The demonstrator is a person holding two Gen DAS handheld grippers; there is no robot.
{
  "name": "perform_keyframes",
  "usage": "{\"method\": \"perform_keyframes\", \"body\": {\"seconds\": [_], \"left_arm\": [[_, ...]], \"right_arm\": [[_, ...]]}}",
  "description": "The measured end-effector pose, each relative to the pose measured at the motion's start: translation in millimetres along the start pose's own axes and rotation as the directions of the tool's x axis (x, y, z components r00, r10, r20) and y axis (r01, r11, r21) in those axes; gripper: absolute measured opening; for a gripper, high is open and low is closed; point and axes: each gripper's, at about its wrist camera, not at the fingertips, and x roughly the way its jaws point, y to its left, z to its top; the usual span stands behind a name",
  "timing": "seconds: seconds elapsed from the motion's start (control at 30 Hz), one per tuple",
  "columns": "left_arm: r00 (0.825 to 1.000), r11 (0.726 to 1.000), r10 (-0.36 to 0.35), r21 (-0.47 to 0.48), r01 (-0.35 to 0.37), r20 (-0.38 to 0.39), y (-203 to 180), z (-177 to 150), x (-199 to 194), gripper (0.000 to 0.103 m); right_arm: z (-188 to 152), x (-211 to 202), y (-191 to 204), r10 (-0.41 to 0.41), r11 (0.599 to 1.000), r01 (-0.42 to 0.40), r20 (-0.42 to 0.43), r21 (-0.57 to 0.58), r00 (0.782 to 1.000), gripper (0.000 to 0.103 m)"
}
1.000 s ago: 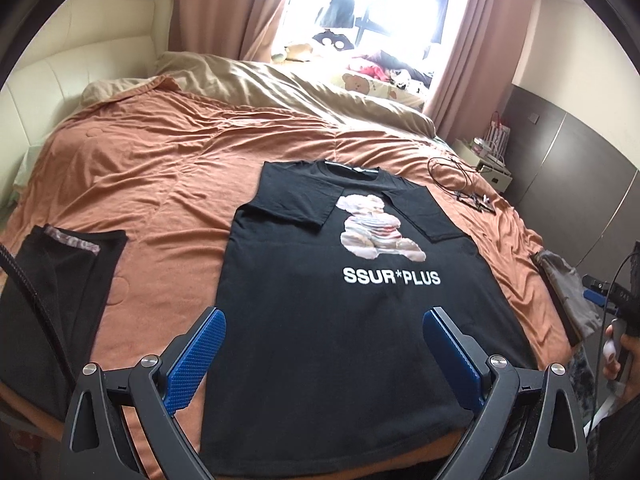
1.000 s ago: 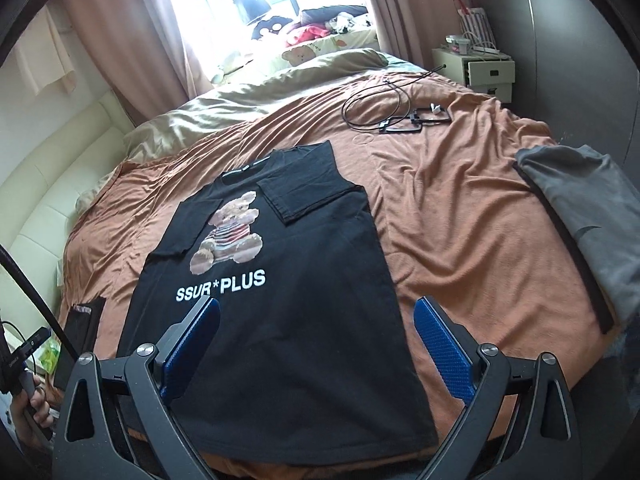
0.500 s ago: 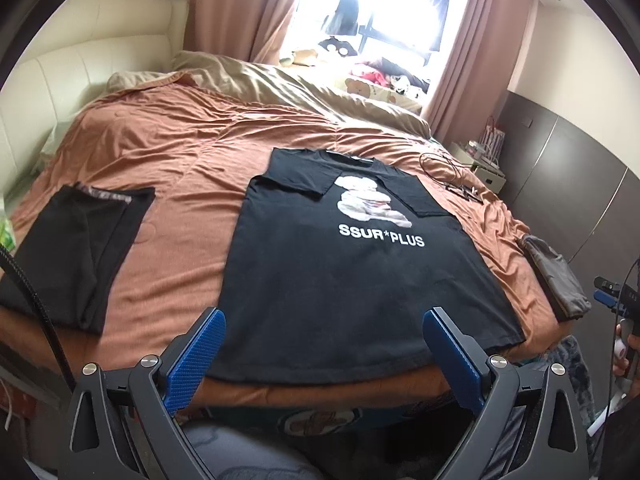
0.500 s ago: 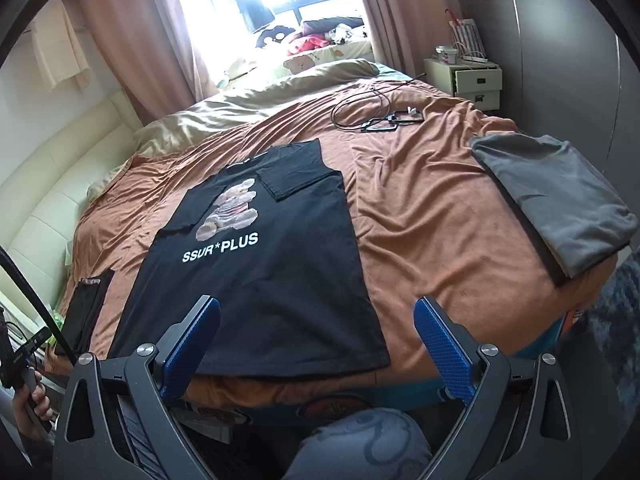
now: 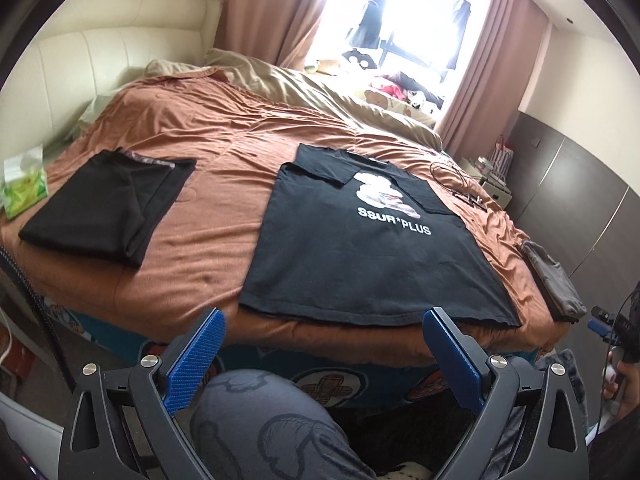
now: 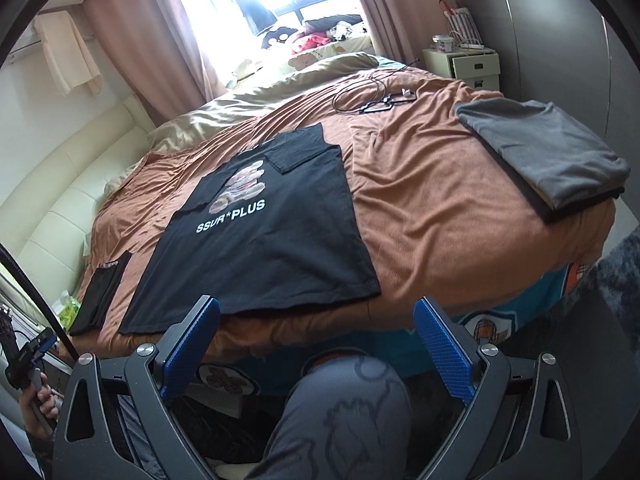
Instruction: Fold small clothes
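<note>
Black cotton T-shirt [image 5: 372,264] with a pale teddy-bear print and white "SSUR*PLUS" lettering lies flat, face up, in the middle of the rust-orange bedspread [image 5: 216,216], hem at the near edge of the bed and collar toward the window. Both short sleeves are folded inward onto the chest; the body is smooth and otherwise unfolded.

To its left lies a folded black garment [image 5: 108,208], well apart from the shirt; to its right, at the bed's corner, a folded grey garment [image 6: 544,152].

The left gripper [image 5: 324,356] hangs short of the bed, above a knee in grey patterned trousers [image 5: 264,416], its blue-padded fingers spread wide and holding nothing. The right gripper [image 6: 316,344] is likewise wide apart and empty, also short of the mattress edge.

Only the left wrist view shows a green tissue pack [image 5: 24,184] clearly, beside the black garment. The right wrist view shows the grey garment in full, a coiled black cable [image 6: 360,100] near the far side, and a white bedside cabinet [image 6: 464,64].
</note>
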Motion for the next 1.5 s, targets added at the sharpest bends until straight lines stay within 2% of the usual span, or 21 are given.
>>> {"method": "perform_keyframes", "body": {"seconds": [0.17, 0.33, 0.47, 0.53, 0.63, 0.7, 0.87, 1.0, 1.1, 1.33, 1.5], "left_arm": [[1.0, 0.999, 0.018, -0.042, -0.018, 0.008, 20.7, -9.7, 4.1, 0.097], [0.999, 0.994, 0.024, -0.106, -0.026, -0.023, 48.4, -10.8, 25.4, 0.08], [0.999, 0.985, 0.024, -0.17, -0.03, -0.036, 70.4, -5.4, 51.4, 0.073], [0.998, 0.978, 0.021, -0.206, -0.031, -0.055, 80.6, -4.0, 68.9, 0.066], [0.997, 0.967, 0.004, -0.254, -0.025, -0.081, 93.2, -4.7, 94.8, 0.063], [0.994, 0.957, -0.006, -0.288, -0.025, -0.107, 100.1, -7.0, 111.4, 0.062], [0.987, 0.929, -0.05, -0.369, -0.011, -0.155, 111.1, -12.9, 143.9, 0.054], [0.982, 0.901, -0.073, -0.434, -0.008, -0.172, 120.0, -16.1, 161.1, 0.05], [0.977, 0.882, -0.095, -0.471, -0.006, -0.191, 123.9, -18.1, 173.9, 0.046], [0.981, 0.851, -0.07, -0.524, -0.035, -0.179, 125.2, -20.4, 180.9, 0.044], [0.985, 0.817, -0.077, -0.576, -0.025, -0.153, 123.5, -26.2, 178.0, 0.044]], "right_arm": [[-12.0, 9.9, -10.8, 0.049, 0.998, -0.049, 0.009, 0.029, 0.999, 0.097], [-19.1, 34.3, -24.9, 0.071, 0.994, -0.071, -0.002, 0.082, 0.997, 0.097], [-17.2, 60.9, -32.9, 0.094, 0.989, -0.092, -0.016, 0.119, 0.995, 0.09], [-14.9, 78.4, -35.9, 0.087, 0.987, -0.083, -0.027, 0.135, 0.996, 0.086], [-12.2, 106.6, -40.0, 0.1, 0.981, -0.092, -0.044, 0.171, 0.994, 0.08], [-12.2, 123.7, -43.2, 0.102, 0.976, -0.088, -0.061, 0.199, 0.993, 0.077], [-8.9, 161.5, -49.7, 0.12, 0.96, -0.091, -0.098, 0.264, 0.988, 0.068], [-4.0, 177.7, -54.1, 0.134, 0.948, -0.099, -0.098, 0.302, 0.986, 0.068], [-1.2, 185.6, -57.2, 0.108, 0.951, -0.073, -0.099, 0.301, 0.989, 0.068], [1.4, 202.5, -67.8, 0.091, 0.936, -0.05, -0.103, 0.348, 0.99, 0.068], [-6.5, 204.0, -70.5, 0.125, 0.915, -0.086, -0.075, 0.394, 0.989, 0.068]]}}
